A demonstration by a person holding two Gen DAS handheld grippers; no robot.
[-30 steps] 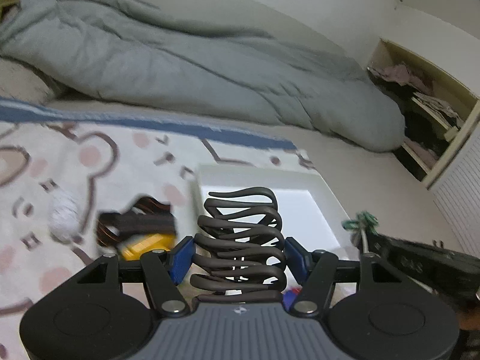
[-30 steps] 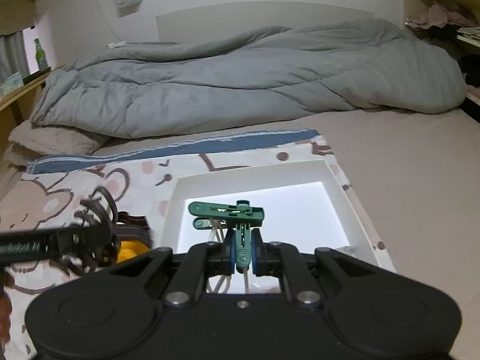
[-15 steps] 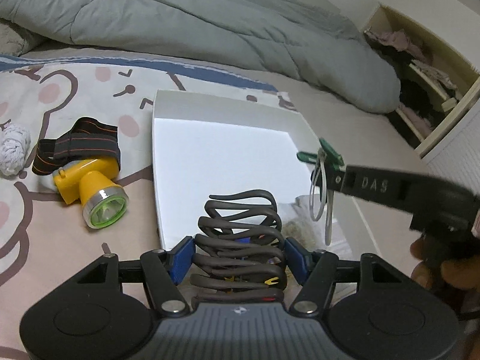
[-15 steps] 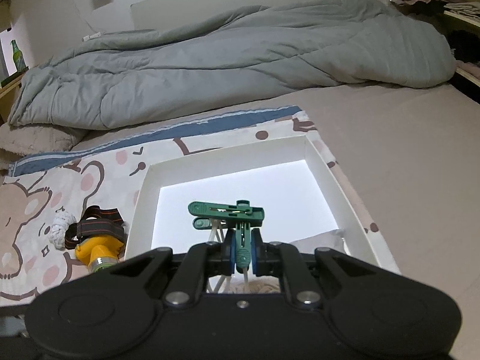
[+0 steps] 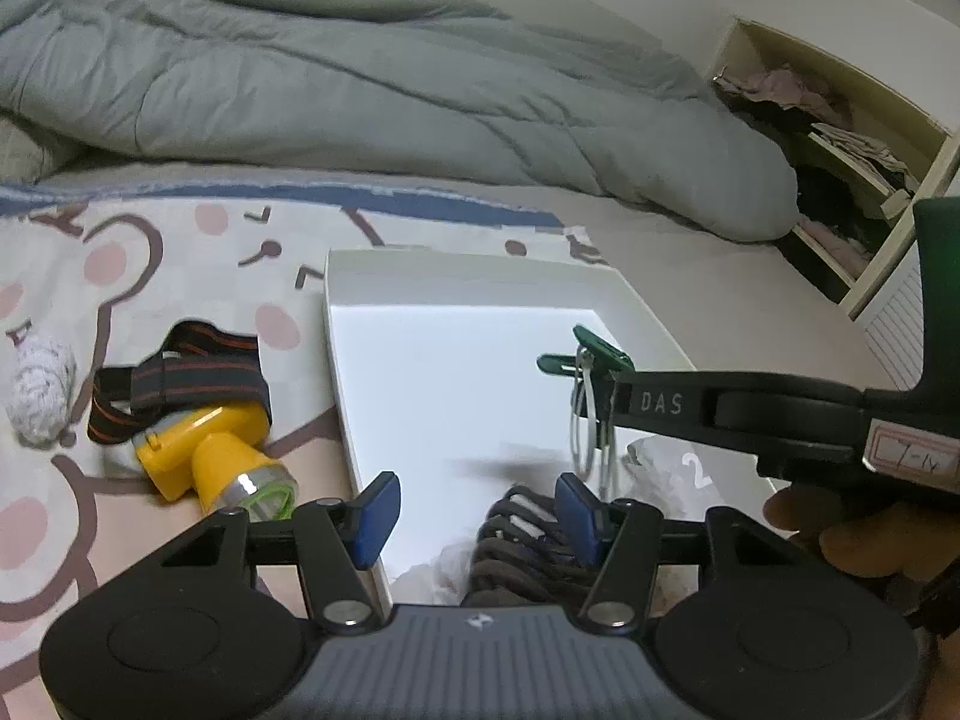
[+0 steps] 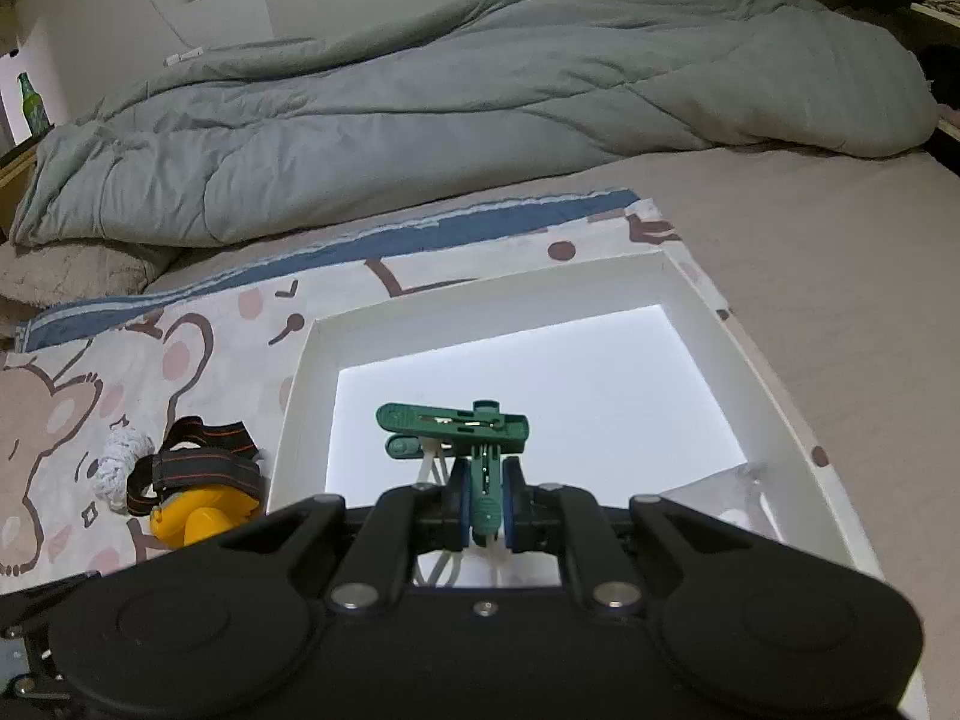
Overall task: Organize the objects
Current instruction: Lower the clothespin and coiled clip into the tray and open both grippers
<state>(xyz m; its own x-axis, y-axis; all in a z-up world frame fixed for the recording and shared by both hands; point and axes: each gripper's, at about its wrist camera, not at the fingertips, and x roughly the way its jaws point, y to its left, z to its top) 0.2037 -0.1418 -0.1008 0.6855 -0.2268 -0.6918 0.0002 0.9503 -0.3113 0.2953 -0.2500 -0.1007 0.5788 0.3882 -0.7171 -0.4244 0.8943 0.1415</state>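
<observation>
The left gripper is wide open and holds nothing. Its two blue fingertips stand far apart. The dark coiled spring thing sits low, right against the right-hand fingertip, at about 5 o'clock in the left wrist view. It lies in the near end of the white box, next to some clear plastic wrap. I think it is already put away.

The right gripper is squeezed tight on a green clothespin. A white cord loop hangs from the pin. The long side of the pin runs left to right, across the fingers, from 9 o'clock to 3 o'clock. It hangs over the white box, near the middle of the bright floor. In the left wrist view the same pin shows at 2 o'clock, over the right side of the box.

So the pin's spot is straight down from the right gripper. I think that hand only needs to go lower and let go.

On the bear blanket, outside the box, the yellow headlamp lies at 9 o'clock from the left gripper, just beside the box wall. Its lens points toward the camera. A white rope ball lies farther out, past the strap. The left gripper is much nearer to both, and it is free.
</observation>
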